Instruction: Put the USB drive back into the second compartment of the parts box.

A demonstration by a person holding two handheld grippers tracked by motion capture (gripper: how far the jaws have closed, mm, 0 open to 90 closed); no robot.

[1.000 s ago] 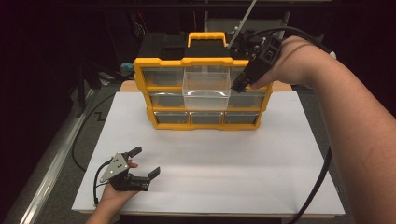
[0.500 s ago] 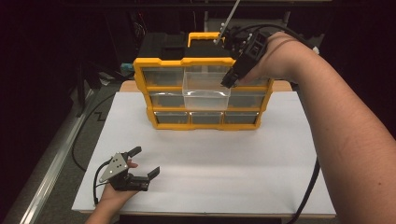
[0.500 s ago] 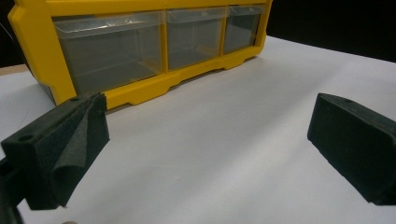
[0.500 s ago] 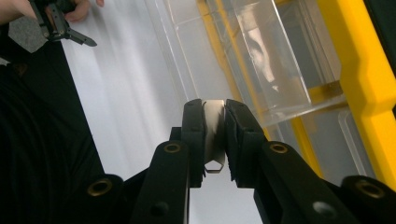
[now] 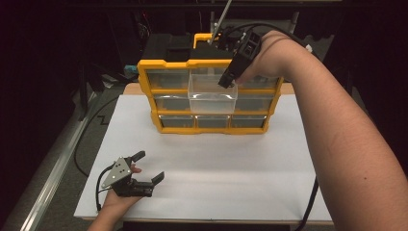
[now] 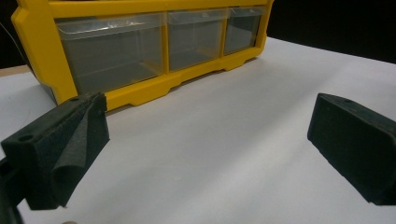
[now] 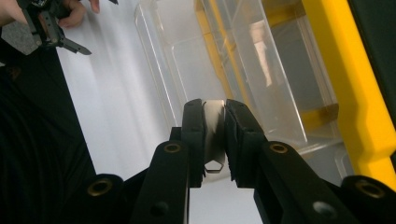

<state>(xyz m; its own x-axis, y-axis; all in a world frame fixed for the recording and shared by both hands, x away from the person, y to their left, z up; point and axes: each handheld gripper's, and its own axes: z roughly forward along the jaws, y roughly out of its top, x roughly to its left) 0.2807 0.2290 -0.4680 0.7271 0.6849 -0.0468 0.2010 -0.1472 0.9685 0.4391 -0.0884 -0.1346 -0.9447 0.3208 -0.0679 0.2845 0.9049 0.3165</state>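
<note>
One yellow cabinet stands on one white sheet. Before it are two grippers, left and right. One clear drawer juts from its front.

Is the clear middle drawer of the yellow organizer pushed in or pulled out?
Pulled out. The clear drawer juts forward from the yellow organizer, beyond its neighbours, and the right gripper is shut on its side wall.

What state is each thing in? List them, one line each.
Clear drawer: pulled part way out of the cabinet, no contents visible.
Yellow cabinet: upright on the white board; its other drawers look pushed in.
Right gripper: shut on a thin metal piece, over the clear drawer.
Left gripper: open, holding nothing, low over the white board.
</note>
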